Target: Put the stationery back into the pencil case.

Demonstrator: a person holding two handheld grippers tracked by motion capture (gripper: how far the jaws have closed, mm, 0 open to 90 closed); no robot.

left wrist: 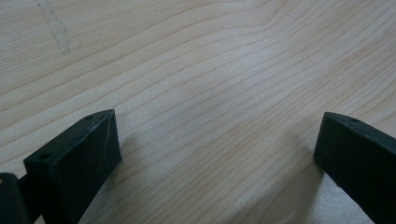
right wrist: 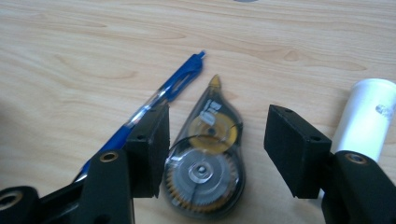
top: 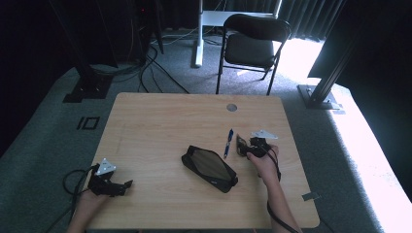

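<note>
A black pencil case (top: 210, 167) lies unzipped at the middle of the wooden table (top: 155, 121). To its right are a blue pen (top: 228, 142) and a clear correction-tape dispenser (top: 240, 145). My right gripper (top: 250, 147) is just right of them, held by a hand. In the right gripper view the dispenser (right wrist: 205, 163) lies flat between the jaws of the right gripper (right wrist: 217, 126), which is open; the left jaw is at the dispenser's edge and the right jaw stands apart. The pen (right wrist: 163, 93) runs past the left jaw. My left gripper (top: 122, 186) (left wrist: 219, 130) rests open over bare wood at the front left.
A white cylinder (right wrist: 366, 119) lies just beyond the right jaw in the right gripper view. A round cable hole (top: 231, 107) sits near the table's far edge. A black folding chair (top: 252, 43) stands behind the table, with cables on the carpet.
</note>
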